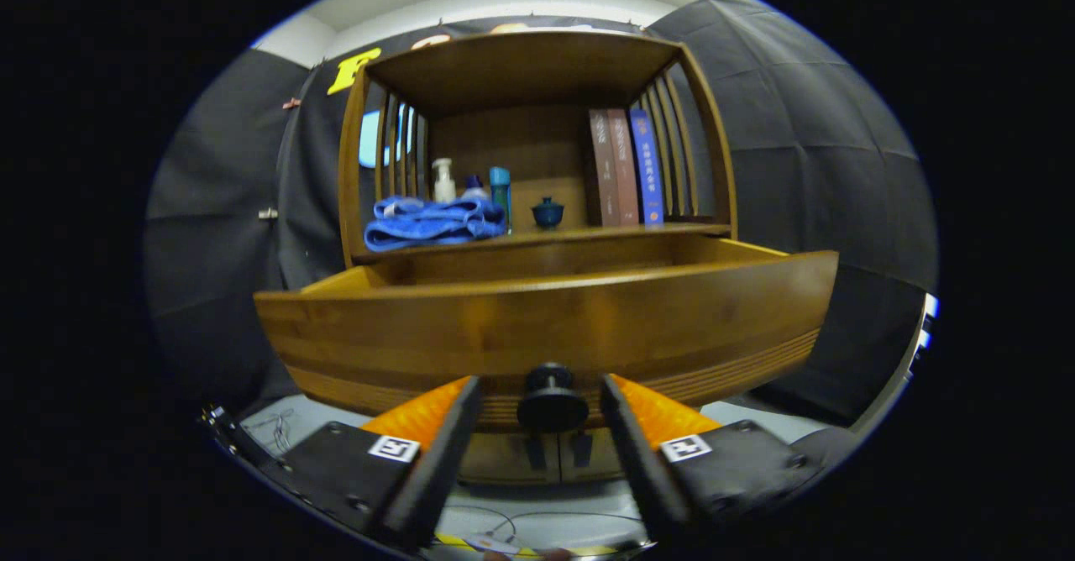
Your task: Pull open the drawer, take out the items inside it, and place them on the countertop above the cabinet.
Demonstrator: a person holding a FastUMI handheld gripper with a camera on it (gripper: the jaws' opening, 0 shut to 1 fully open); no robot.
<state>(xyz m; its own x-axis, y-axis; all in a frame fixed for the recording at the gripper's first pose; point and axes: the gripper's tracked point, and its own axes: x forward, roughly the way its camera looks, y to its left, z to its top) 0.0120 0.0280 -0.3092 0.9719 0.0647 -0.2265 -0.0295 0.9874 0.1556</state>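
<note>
A wooden cabinet's drawer [546,326] stands pulled out toward me, its curved front just ahead of my fingers. Its dark round knob [552,401] sits between the two fingers of my gripper [540,385], which is open, with a small gap showing on each side of the knob. The drawer's front wall hides whatever lies inside; I see only the inner back wall [537,259]. Right above the drawer runs the countertop [697,228], under a wooden shelf roof.
The countertop carries a folded blue towel [432,221], a white pump bottle [443,181], a teal bottle [500,191], a small blue lidded cup [547,212] and three upright books [626,166]. Two cabinet doors with dark handles [558,450] sit below the drawer. Cables lie on the floor.
</note>
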